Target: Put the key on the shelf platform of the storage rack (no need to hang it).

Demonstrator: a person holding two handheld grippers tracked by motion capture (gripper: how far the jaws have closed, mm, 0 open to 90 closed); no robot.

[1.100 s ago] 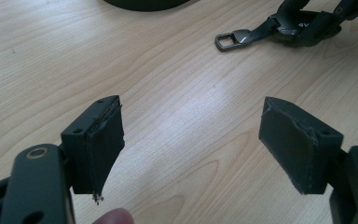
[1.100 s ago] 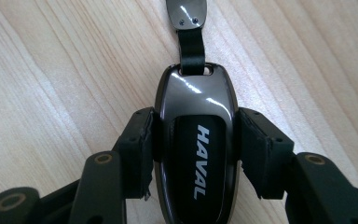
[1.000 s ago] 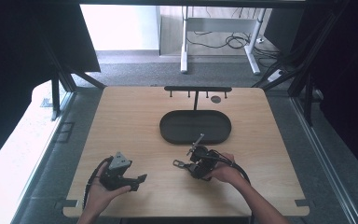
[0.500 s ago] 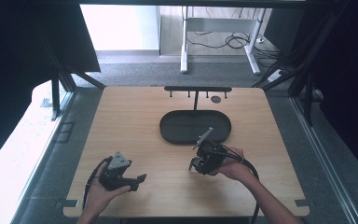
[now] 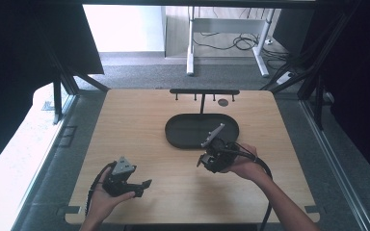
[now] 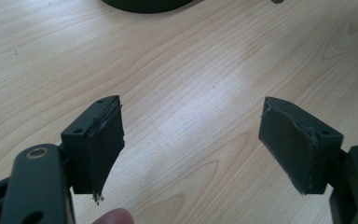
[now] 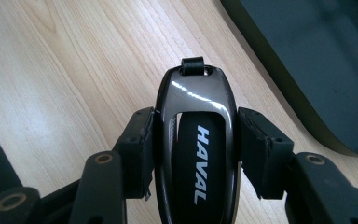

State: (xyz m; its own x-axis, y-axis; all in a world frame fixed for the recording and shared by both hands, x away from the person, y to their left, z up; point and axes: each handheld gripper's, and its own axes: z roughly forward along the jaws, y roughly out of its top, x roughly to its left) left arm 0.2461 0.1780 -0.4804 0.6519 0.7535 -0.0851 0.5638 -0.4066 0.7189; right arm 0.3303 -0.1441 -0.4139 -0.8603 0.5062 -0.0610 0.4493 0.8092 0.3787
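Note:
A glossy black car key fob (image 7: 196,140) marked HAVAL, with a small loop at its far end, sits clamped between the two pads of my right gripper (image 7: 196,149). In the high view my right gripper (image 5: 207,161) is held just off the table's right half, close to the near rim of the black oval tray (image 5: 183,132). My left gripper (image 5: 144,185) rests low at the table's front left, its jaws wide apart; in the left gripper view its pads (image 6: 105,140) frame bare wood, with a fingertip at the bottom edge.
A black hook rail (image 5: 204,91) on a short post stands behind the tray at the table's far edge, with a small dark disc (image 5: 223,102) beside it. The tray's edge (image 7: 279,88) runs along the upper right of the right gripper view.
My right gripper with the key fob has shifted slightly rightward and up toward the tray's near rim, and it has rotated. The left gripper has stayed in place.

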